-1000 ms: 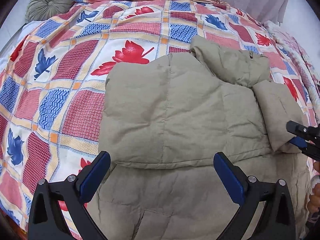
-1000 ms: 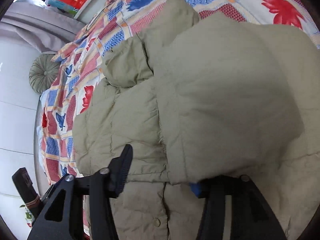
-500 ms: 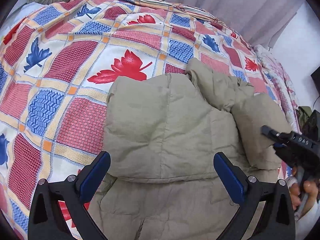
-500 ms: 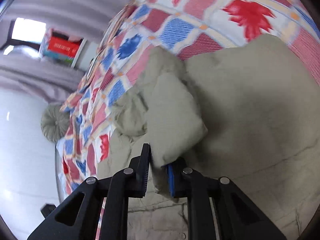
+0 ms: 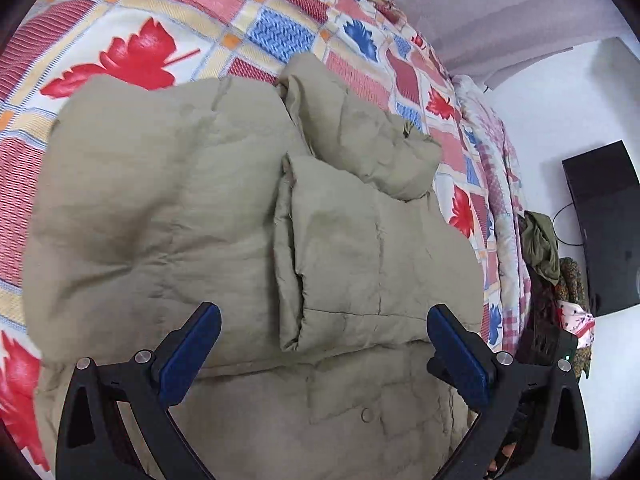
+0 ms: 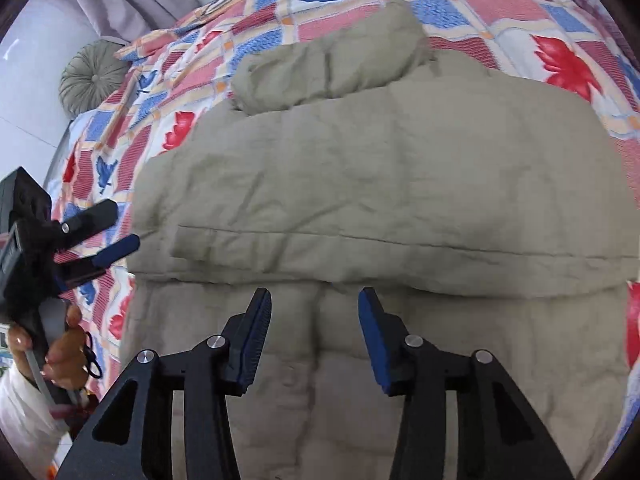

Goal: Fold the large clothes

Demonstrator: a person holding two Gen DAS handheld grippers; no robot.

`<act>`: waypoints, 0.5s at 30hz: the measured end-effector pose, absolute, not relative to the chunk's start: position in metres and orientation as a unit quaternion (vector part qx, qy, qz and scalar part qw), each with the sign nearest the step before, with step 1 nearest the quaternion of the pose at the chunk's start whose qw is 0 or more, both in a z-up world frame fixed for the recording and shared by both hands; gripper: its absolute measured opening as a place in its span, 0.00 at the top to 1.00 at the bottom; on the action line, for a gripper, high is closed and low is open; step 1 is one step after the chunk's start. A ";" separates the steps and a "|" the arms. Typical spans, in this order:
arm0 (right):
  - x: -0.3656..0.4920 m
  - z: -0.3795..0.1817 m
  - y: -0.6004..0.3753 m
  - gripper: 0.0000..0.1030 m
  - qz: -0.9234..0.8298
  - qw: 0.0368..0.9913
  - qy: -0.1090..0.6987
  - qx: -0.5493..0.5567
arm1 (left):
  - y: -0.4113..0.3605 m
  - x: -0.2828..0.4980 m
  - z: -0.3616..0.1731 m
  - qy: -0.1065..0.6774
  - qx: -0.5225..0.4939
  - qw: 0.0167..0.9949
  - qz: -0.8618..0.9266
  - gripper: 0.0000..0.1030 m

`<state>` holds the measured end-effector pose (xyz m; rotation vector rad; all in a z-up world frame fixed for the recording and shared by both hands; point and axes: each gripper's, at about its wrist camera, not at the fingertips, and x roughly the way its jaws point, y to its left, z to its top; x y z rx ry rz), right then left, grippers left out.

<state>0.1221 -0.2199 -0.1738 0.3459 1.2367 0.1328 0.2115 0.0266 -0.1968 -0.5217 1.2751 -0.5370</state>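
Observation:
A khaki padded jacket [image 5: 200,216] lies on the bed, both sleeves folded across its body; the right sleeve [image 5: 360,256] lies over the left one. Its hood [image 5: 360,128] is bunched at the far end. My left gripper [image 5: 324,356] is open and empty, just above the jacket's lower body. In the right wrist view the jacket [image 6: 380,184] fills the middle, hood [image 6: 328,68] at the top. My right gripper [image 6: 314,332] is open and empty over the hem part. The left gripper [image 6: 108,232] shows at the left edge, held by a hand.
The bed has a red, blue and white leaf-patterned quilt [image 5: 168,24]. A round grey cushion [image 6: 92,76] sits at the head of the bed. A black TV [image 5: 604,224] and a pile of clothes [image 5: 548,256] stand beside the bed's right edge.
My right gripper has let go of the right sleeve, which now lies folded across the jacket, and has opened and pulled back. My left gripper has swung right and moved closer to the jacket.

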 end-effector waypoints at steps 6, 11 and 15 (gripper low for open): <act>0.096 -0.187 -0.314 0.52 -0.045 0.798 0.580 0.155 | -0.015 0.232 -0.225 0.615 -0.223 0.716 -0.245 0.87; 0.102 -0.189 -0.353 0.52 -0.090 0.808 0.570 0.119 | -0.020 0.227 -0.200 0.582 -0.220 0.747 -0.233 0.89; 0.109 -0.171 -0.369 0.55 -0.131 0.828 0.541 0.068 | -0.008 0.218 -0.215 0.602 -0.193 0.746 -0.210 0.89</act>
